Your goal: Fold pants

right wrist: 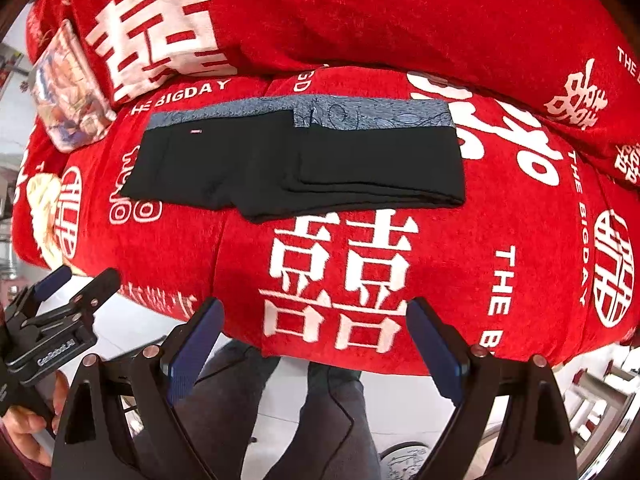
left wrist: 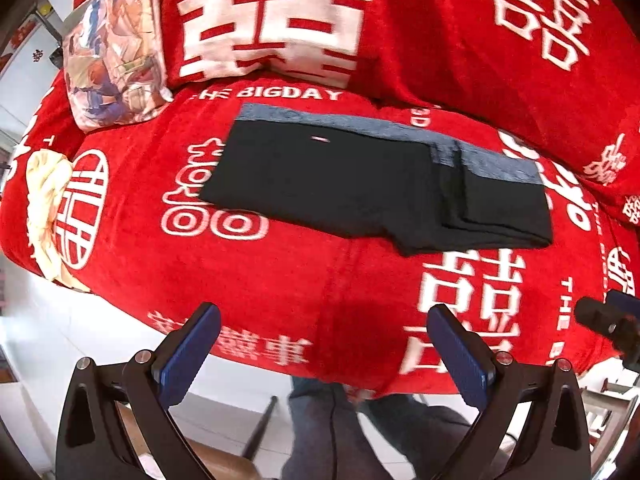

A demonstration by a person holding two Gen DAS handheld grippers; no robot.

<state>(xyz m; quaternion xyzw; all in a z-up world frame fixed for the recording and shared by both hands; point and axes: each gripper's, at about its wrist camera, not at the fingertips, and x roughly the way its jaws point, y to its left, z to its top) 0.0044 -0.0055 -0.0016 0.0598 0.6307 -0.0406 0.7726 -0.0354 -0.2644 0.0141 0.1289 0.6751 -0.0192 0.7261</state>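
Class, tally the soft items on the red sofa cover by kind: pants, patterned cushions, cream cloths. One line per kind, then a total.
Black pants: 1
Patterned cushion: 1
Cream cloth: 1
Total: 3

Both wrist views face sofa (left wrist: 304, 280) from front edge, sharing pants (right wrist: 296, 160).

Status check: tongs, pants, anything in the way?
Left tongs open, empty; right tongs same. Black pants partly folded on red blanket. Nothing in the way.
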